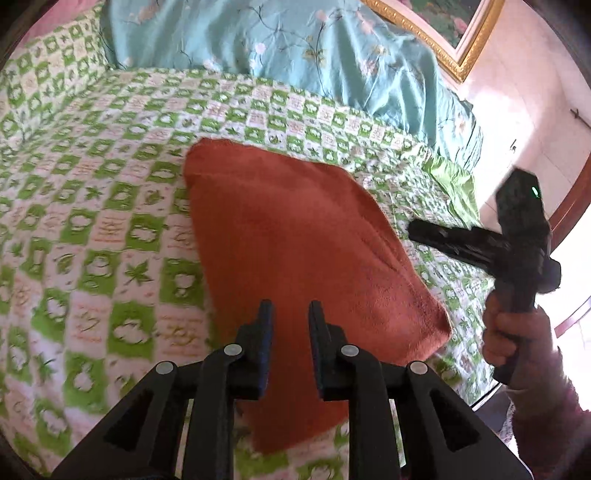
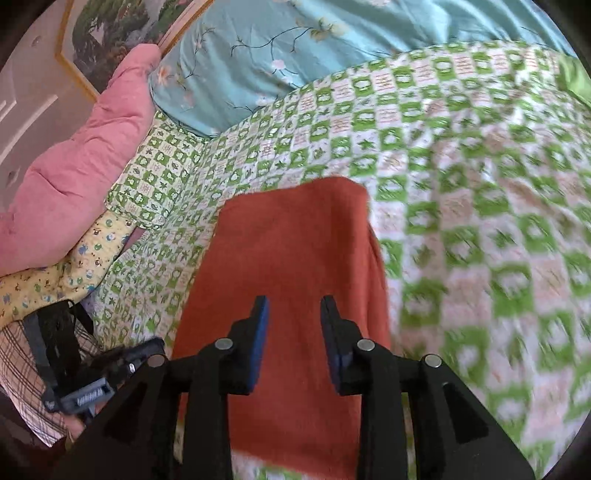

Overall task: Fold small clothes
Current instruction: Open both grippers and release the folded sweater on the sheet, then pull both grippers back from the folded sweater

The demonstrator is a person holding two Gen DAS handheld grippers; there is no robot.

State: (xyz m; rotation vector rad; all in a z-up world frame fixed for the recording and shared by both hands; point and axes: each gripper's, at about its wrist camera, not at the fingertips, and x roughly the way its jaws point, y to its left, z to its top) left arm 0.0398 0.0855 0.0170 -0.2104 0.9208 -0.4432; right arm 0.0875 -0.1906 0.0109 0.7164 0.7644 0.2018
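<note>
The left tool [image 1: 291, 308] has its two pads a little apart with nothing clamped between them; through the gap shows the rust-orange cloth [image 1: 295, 236], which lies below and ahead of the tips. The right tool [image 2: 294, 304] is likewise parted, somewhat wider, and grips nothing; the same cloth [image 2: 291, 258] fills the space under and beyond its pads. No earlier look is on hand, so only the present gap can be told.

The cloth lies flat on the bed [image 1: 110, 206], folded into a rough rectangle, on a green-and-white checked cover [image 2: 461, 184]. In the left view the right tool [image 1: 415, 227] appears off the cloth's right edge, just beside it, held in a hand [image 1: 517, 343] with a fuzzy pink sleeve [image 1: 546, 424].

Farther back a light blue flowered quilt [image 1: 295, 48] is heaped along the head of the bed. A pink cushion [image 2: 81, 166] sits at the left in the right view, and a gold-framed picture [image 1: 443, 33] hangs on the wall behind.
</note>
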